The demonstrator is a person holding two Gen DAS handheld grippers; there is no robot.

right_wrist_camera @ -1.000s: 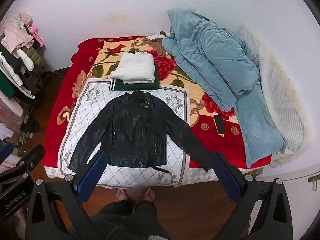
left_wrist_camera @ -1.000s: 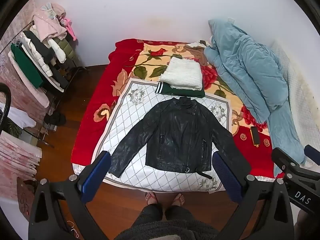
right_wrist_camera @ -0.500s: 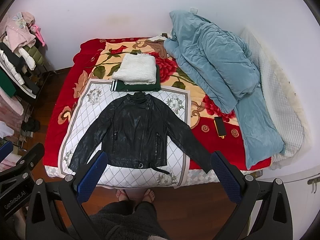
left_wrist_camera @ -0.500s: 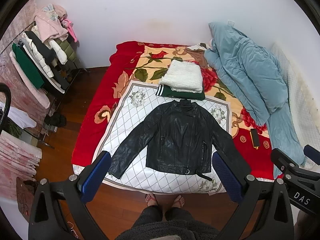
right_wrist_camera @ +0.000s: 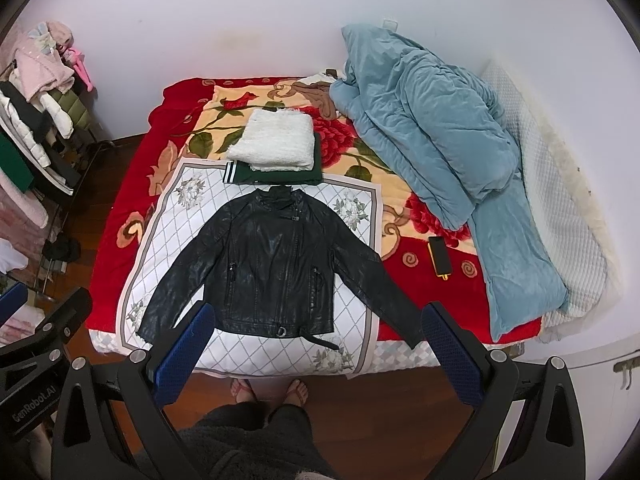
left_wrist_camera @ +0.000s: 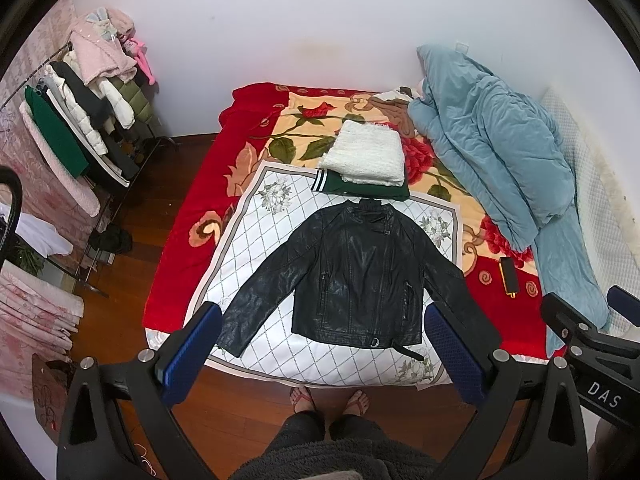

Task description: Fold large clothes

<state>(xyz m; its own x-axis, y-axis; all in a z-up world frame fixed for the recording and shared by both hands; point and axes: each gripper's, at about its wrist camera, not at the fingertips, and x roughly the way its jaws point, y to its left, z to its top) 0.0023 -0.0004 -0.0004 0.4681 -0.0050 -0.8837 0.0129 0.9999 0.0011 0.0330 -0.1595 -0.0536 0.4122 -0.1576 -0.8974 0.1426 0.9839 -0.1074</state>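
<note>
Far left, a clothes rack (left_wrist_camera: 80,128) is crammed with coats, pink, white, olive and green, standing on the wooden floor (left_wrist_camera: 160,184) beside the bed. Left gripper (left_wrist_camera: 324,354) is up over the near edge of the bed, blue pads (left_wrist_camera: 192,354) spread wide, nothing between them, fully released. Moving in: the black leather jacket (left_wrist_camera: 360,276) lies flat and front-up on the white diamond-patterned sheet (left_wrist_camera: 260,240), collar toward the far wall, both sleeves angled out and down toward the near corners, a belt strap trailing at the hem. Just beyond the collar sits a stack, a folded white fluffy garment (left_wrist_camera: 366,154) on top of a folded dark green one (left_wrist_camera: 360,188) with striped trim. Under all of it, the red floral blanket (left_wrist_camera: 192,208). The person's bare feet in sandals (right_wrist_camera: 270,390) show at the bed's near edge. Right gripper (right_wrist_camera: 316,354) hovers likewise, pads (right_wrist_camera: 448,354) apart and holding nothing. Further right, a dark phone with an orange edge (right_wrist_camera: 440,258) lies on the red blanket, and a bunched pale blue duvet (right_wrist_camera: 432,136) runs along the right side against the white quilted mattress (right_wrist_camera: 552,184).
</note>
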